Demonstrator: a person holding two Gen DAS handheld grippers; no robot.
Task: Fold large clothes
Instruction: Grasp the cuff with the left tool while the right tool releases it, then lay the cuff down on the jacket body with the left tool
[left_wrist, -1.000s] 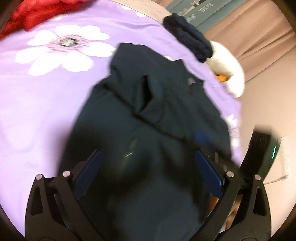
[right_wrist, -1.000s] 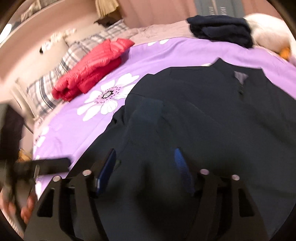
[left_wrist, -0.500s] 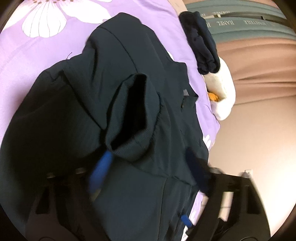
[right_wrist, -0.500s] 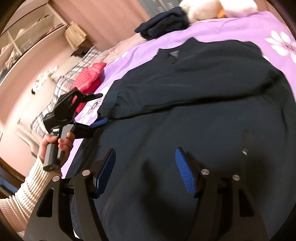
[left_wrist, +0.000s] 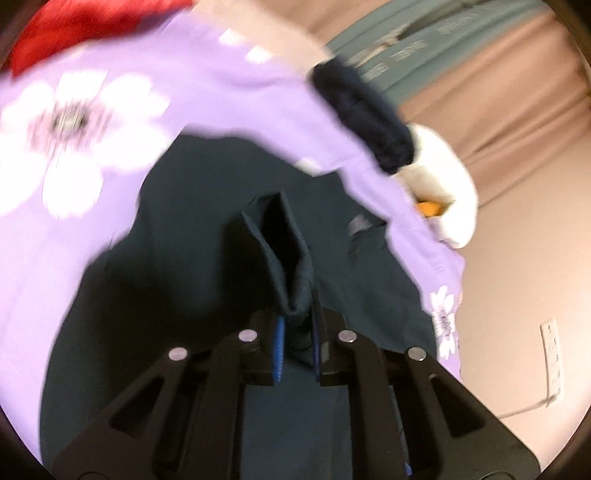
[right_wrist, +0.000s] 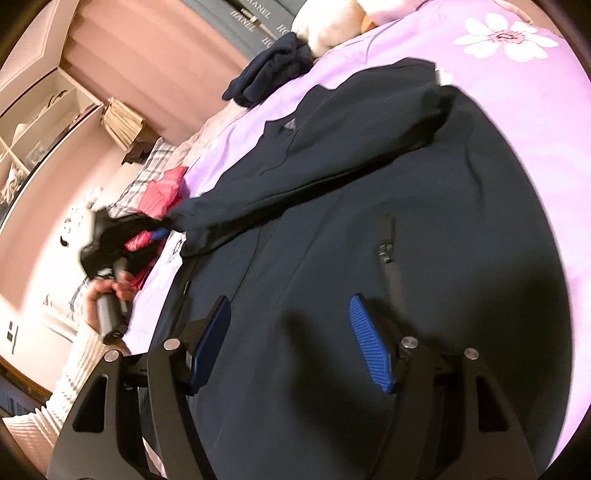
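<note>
Your left gripper pinches the jacket sleeve cuff to carry it across the body, while your right gripper hovers wide open and empty.

Pale lettering runs along the grey-green panel behind the bed in the right wrist view. One word there reads "HANEL", seemingly the tail of a longer word; another beside it begins "HO" and is cut off by a cream plush toy. In the left wrist view the same grey-green panel carries pale lettering too blurred to read. No other text is legible.
</note>
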